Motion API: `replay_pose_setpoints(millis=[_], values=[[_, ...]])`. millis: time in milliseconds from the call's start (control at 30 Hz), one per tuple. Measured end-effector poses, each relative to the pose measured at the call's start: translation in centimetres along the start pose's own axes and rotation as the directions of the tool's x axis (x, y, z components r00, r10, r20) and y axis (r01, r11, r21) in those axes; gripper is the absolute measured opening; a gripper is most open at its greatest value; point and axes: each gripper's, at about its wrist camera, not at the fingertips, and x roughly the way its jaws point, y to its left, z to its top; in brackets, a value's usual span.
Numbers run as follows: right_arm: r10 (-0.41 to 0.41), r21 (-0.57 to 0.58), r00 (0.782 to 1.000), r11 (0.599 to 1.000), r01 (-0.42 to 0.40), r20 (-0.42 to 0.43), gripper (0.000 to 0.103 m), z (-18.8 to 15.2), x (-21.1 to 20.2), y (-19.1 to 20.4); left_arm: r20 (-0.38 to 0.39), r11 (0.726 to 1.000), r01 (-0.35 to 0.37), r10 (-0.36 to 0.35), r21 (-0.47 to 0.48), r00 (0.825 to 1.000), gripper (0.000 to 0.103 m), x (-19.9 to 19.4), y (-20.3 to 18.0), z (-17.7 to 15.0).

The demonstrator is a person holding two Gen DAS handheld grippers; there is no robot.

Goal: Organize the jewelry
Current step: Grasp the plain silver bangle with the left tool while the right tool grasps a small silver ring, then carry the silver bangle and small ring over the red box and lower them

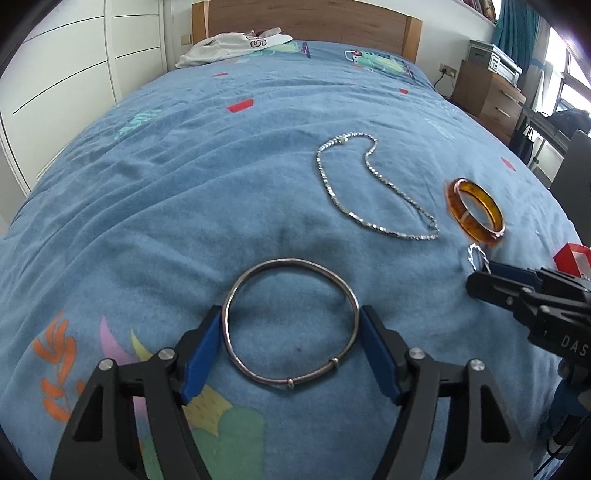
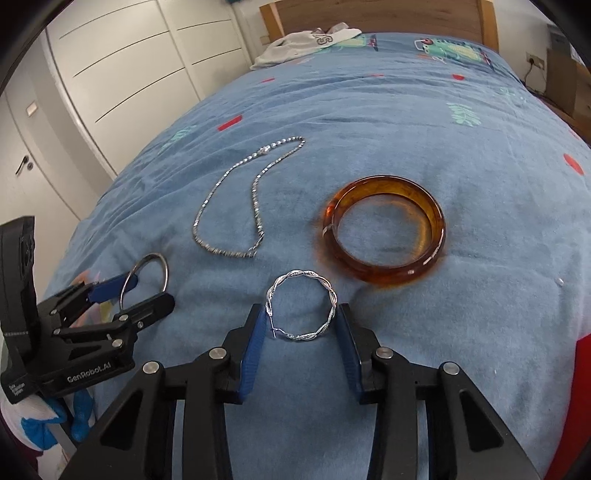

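We see a thin silver bangle (image 1: 291, 325) lying flat on the blue bedspread (image 1: 184, 192), framed by our left gripper (image 1: 291, 321), whose blue pads (image 1: 205, 350) stand wide apart and sit right at the bangle's two sides; whether they press it or only touch we cannot tell, and nothing is lifted. Our right gripper (image 2: 301, 325) is likewise spread open around a twisted silver hoop (image 2: 301, 306), its pads just beside the hoop's left and right edges, the hoop resting on the cloth. Just beyond the hoop lies an amber bangle (image 2: 384, 230), flat on the cover, and to its left a silver chain necklace (image 2: 240, 199) is laid out in a loose loop, between the two bangles. At the far end of the bed, by the wooden headboard (image 1: 306, 18), a white garment (image 1: 236, 44) lies crumpled. White wardrobe doors (image 1: 74, 74) stand along the left side.
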Motion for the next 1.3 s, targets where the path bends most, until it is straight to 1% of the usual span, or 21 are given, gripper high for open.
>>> replay_pose_setpoints(millis=[167, 300, 400, 567, 733, 933, 1100, 1300], values=[[0.010, 0.004, 1.000, 1.000, -0.010, 0.009, 0.039, -1.2, -1.8, 0.0, 0.001, 1.000, -0.009, 0.009, 0.007, 1.000, 0.070, -1.3, -0.8, -0.6], [0.013, 0.011, 1.000, 1.000, -0.014, 0.025, 0.038, -2.3, -4.1, -0.1, 0.009, 1.000, -0.005, 0.005, 0.014, 1.000, 0.070, -2.8, -2.0, -0.9], [0.011, 0.021, 0.999, 1.000, -0.013, 0.047, 0.039, -2.9, -6.3, -0.3, 0.014, 1.000, 0.010, -0.011, 0.022, 1.000, 0.070, -4.1, -3.3, -1.0], [-0.014, 0.043, 0.995, 0.999, 0.010, 0.098, 0.039, -4.0, -10.9, -1.7, 0.038, 0.997, 0.049, -0.051, 0.053, 0.998, 0.070, -6.8, -6.6, -1.1], [-0.068, 0.077, 0.988, 0.995, 0.058, 0.139, 0.039, -5.5, -15.8, -4.6, 0.060, 0.991, 0.098, -0.104, 0.096, 0.993, 0.070, -9.2, -10.9, -1.2], [-0.143, 0.131, 0.977, 0.984, 0.123, 0.160, 0.039, -7.6, -20.0, -9.1, 0.068, 0.973, 0.161, -0.174, 0.164, 0.982, 0.070, -10.9, -17.2, -1.4], [-0.191, 0.171, 0.970, 0.971, 0.165, 0.147, 0.039, -9.5, -22.2, -12.9, 0.056, 0.953, 0.210, -0.227, 0.216, 0.972, 0.070, -11.3, -22.3, -1.6], [-0.239, 0.203, 0.965, 0.956, 0.214, 0.108, 0.039, -11.5, -23.4, -17.6, 0.013, 0.919, 0.267, -0.283, 0.291, 0.959, 0.070, -10.6, -28.7, -2.3]])
